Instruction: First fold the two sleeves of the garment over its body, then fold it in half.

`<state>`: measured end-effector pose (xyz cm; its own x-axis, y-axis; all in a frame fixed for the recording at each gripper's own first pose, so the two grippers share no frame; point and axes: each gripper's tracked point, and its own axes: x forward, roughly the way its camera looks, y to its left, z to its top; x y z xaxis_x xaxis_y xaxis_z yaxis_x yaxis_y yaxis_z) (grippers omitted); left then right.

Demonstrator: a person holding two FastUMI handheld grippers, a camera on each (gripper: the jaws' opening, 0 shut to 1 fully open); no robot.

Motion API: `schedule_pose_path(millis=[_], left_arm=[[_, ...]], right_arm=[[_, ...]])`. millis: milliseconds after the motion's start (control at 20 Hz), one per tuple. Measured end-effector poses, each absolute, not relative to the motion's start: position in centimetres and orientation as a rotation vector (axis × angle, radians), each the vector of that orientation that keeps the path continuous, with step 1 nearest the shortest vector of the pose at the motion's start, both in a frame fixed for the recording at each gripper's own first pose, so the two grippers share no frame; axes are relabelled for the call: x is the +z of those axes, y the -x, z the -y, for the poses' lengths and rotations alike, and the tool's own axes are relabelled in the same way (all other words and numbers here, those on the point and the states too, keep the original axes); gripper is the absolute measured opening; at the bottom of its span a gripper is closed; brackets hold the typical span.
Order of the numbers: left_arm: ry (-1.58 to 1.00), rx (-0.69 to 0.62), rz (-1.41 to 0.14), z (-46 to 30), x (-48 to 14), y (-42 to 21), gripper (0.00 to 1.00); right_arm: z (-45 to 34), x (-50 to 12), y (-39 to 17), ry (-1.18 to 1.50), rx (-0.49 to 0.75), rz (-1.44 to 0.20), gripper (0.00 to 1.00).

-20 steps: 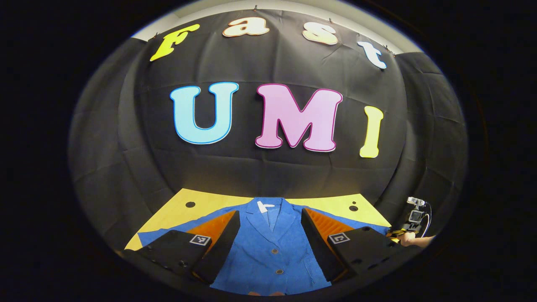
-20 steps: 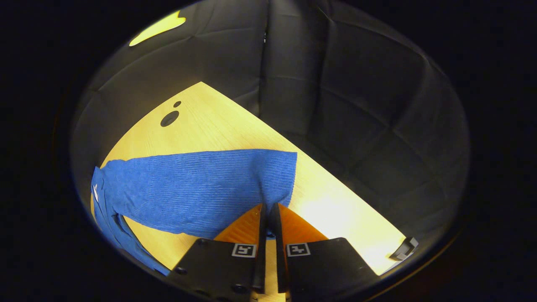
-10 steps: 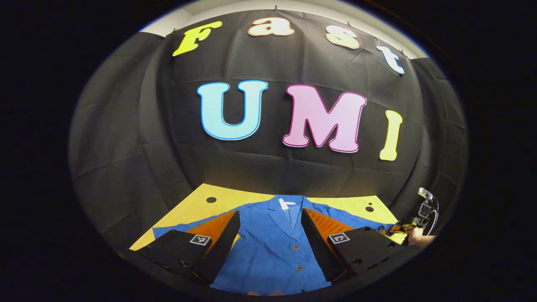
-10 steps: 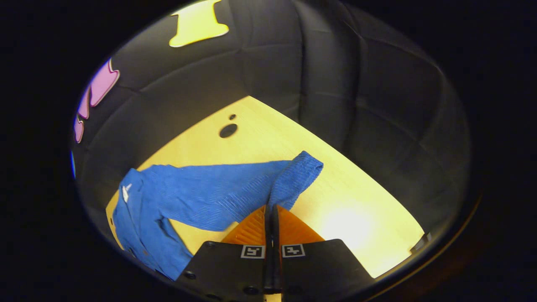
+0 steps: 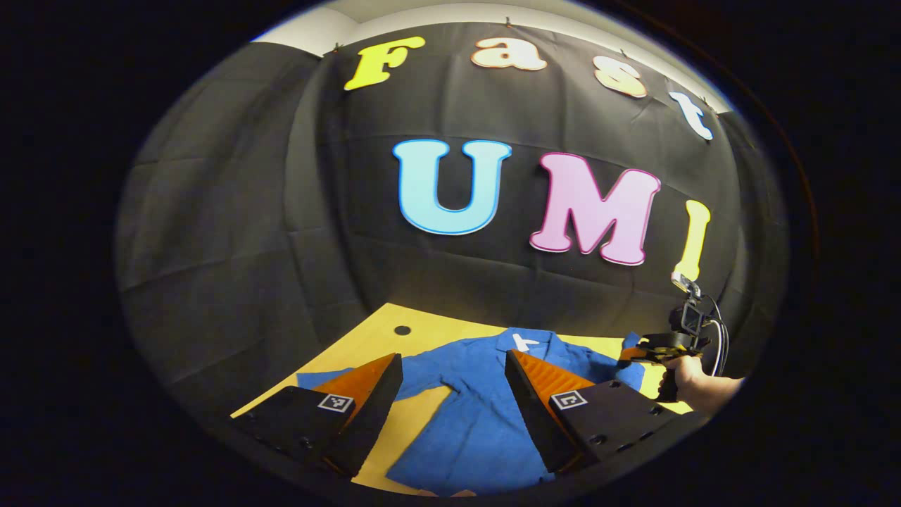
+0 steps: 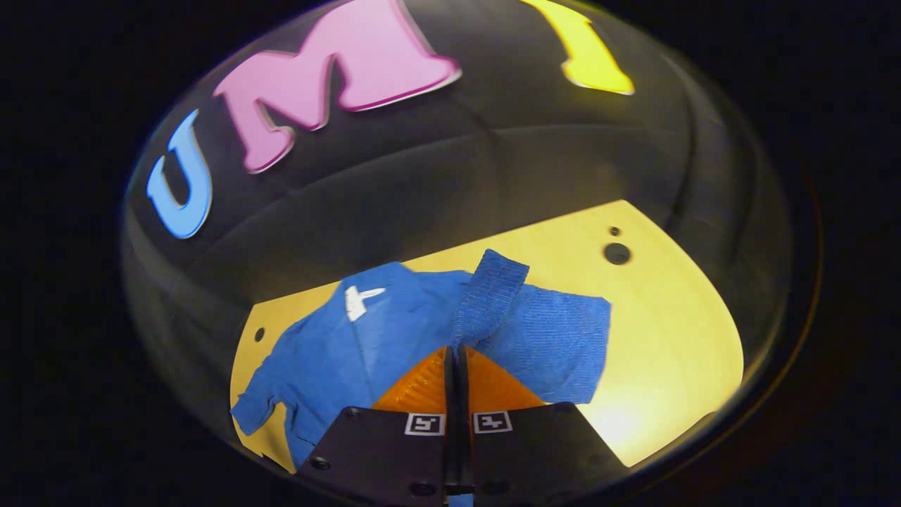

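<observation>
I had the right gripper (image 6: 456, 352) pinched on the blue jacket's (image 6: 352, 345) sleeve (image 6: 493, 296), lifted above its body; my left gripper (image 5: 450, 366) hung spread wide over it.

Black cloth wall (image 5: 232, 232), creased in panels, closes the booth behind a pale wooden table (image 6: 662, 317). Dark round holes (image 6: 617, 253) mark its far corners. Light glares on its right side.
</observation>
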<state>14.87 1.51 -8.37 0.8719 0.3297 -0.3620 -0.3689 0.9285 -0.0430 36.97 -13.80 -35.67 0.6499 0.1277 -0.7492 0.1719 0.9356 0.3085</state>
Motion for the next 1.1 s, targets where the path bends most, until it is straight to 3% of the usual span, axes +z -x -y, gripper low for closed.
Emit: schedule_pose_path(millis=[300, 500, 550, 650, 750, 800, 1100], left_arm=[[0.128, 0.539, -0.401, -8.5, -11.2, -10.6, 0.84], [0.175, 0.636, -0.433, -13.8, -15.3, -9.1, 0.83], [0.184, 0.659, -0.449, -15.2, -16.5, -9.1, 0.84], [0.218, 0.69, -0.507, -17.4, -19.7, -8.9, 0.85], [0.247, 0.723, -0.518, -20.0, -21.8, -9.2, 0.87], [0.258, 0.739, -0.515, -21.3, -22.9, -9.3, 0.87], [0.344, 0.772, -0.6, -27.1, -32.4, -12.0, 0.87]], right_arm=[[-5.1, -36.4, -42.2, -0.303, 0.255, -0.876, 0.0], [-14.5, -40.8, -41.0, -0.228, 0.349, -0.895, 0.0], [-16.0, -42.1, -40.7, -0.212, 0.362, -0.909, 0.09], [-17.7, -43.7, -39.6, -0.184, 0.391, -0.917, 0.59], [-18.2, -44.5, -38.7, -0.142, 0.395, -0.918, 0.65], [-18.4, -44.2, -38.6, -0.134, 0.402, -0.889, 0.84], [-15.2, -37.7, -36.5, -0.105, 0.418, -0.639, 0.92]])
